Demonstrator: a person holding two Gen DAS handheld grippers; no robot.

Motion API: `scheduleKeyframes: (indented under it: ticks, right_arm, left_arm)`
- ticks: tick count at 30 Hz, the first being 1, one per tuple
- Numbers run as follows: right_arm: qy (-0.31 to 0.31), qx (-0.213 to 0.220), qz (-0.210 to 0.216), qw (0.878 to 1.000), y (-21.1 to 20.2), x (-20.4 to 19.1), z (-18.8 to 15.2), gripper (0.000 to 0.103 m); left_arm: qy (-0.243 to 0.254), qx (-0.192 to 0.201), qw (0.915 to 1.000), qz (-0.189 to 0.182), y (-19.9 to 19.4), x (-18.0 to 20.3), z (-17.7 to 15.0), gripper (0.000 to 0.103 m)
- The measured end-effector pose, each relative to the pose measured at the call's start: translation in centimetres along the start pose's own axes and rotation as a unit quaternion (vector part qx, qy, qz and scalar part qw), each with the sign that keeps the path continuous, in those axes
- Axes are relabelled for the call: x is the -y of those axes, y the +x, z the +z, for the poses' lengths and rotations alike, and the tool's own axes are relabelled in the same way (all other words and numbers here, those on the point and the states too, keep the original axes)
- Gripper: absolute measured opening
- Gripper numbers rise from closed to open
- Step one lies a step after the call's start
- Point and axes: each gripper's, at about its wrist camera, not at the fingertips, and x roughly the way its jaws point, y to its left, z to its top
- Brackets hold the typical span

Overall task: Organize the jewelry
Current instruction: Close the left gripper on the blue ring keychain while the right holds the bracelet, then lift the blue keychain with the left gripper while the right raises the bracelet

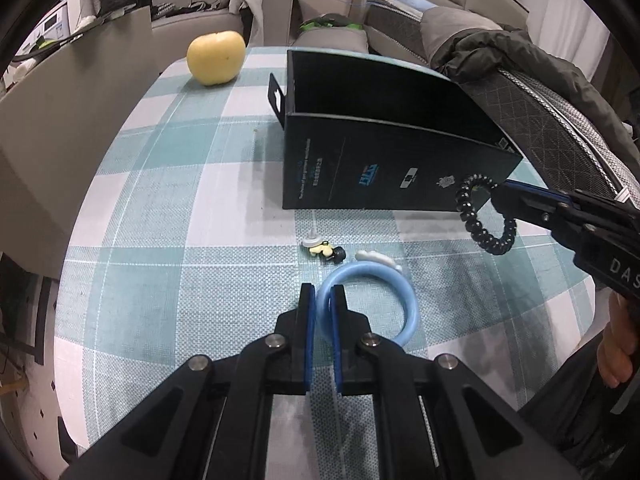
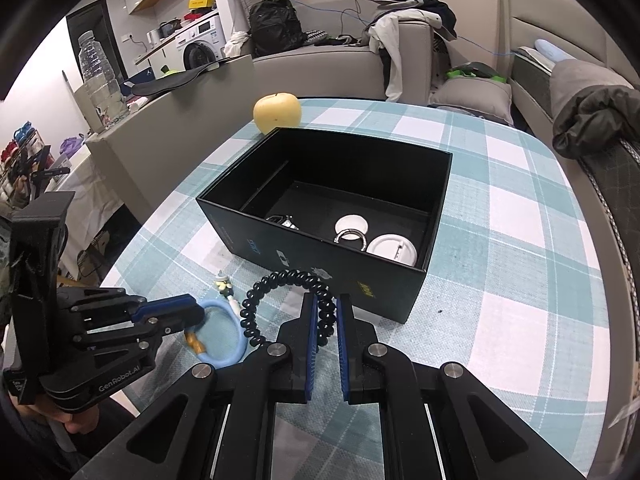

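The landmark is the black box [image 2: 416,284], open at the top, standing on the checked tablecloth [image 2: 520,240].

**Right gripper** [image 2: 327,304]: jaws narrow, closed on the black spiral band [image 2: 256,292]. The band hangs just in front of the box's near wall, clear of the cloth. It appears light and springy; the coils look likely to stretch and swing if moved fast. The grip sits on one side of the loop, which seems adequate. Lift over the near wall and release inside.

**Left gripper** [image 1: 322,300]: jaws narrow, closed across the rim of the pale blue ring [image 1: 408,300]. The ring lies near the front of the box, on the cloth side. It looks soft, rubbery and light, with a white charm [image 1: 376,257] at its far edge and an orange clasp [image 2: 194,342]. A grip on the plain tube, away from the charm, seems safest.

**Other items:**
- small charm pieces [image 1: 322,249], between ring and box; tiny, probably slippery.
- two white round badges [image 2: 390,249] and a metal ring [image 2: 352,238] already inside the box.
- yellow apple [image 2: 277,113] behind the box.
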Motion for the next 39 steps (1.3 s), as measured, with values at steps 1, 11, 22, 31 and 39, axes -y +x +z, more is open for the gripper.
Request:
scheduleKeyframes:
  ticks: [1, 11, 22, 31, 39]
  right_arm:
    - [0.001, 0.0, -0.001, 1.0, 0.0, 0.0, 0.0, 0.008]
    - [0.005, 0.004, -0.003, 1.0, -0.4, 0.4, -0.1, 0.008]
    - [0.007, 0.008, -0.005, 1.0, -0.7, 0.5, -0.1, 0.009]
    - [0.017, 0.026, -0.002, 1.0, -1.6, 0.9, 0.1, 0.008]
    - [0.028, 0.051, 0.001, 0.998, -2.4, 1.3, 0.5, 0.008]
  left_arm:
    - [0.001, -0.003, 1.0, 0.004, 0.2, 0.1, 0.0, 0.004]
    - [0.019, -0.001, 0.9995, 0.024, 0.6, 1.0, 0.2, 0.012]
    - [0.05, 0.017, 0.9983, 0.026, 0.8, 2.2, 0.1, 0.004]
    - [0.037, 0.07, 0.9968, 0.01, -2.6, 1.8, 0.3, 0.003]
    - [0.029, 0.103, 0.9943, -0.001, -4.0, 0.9, 0.7, 0.0]
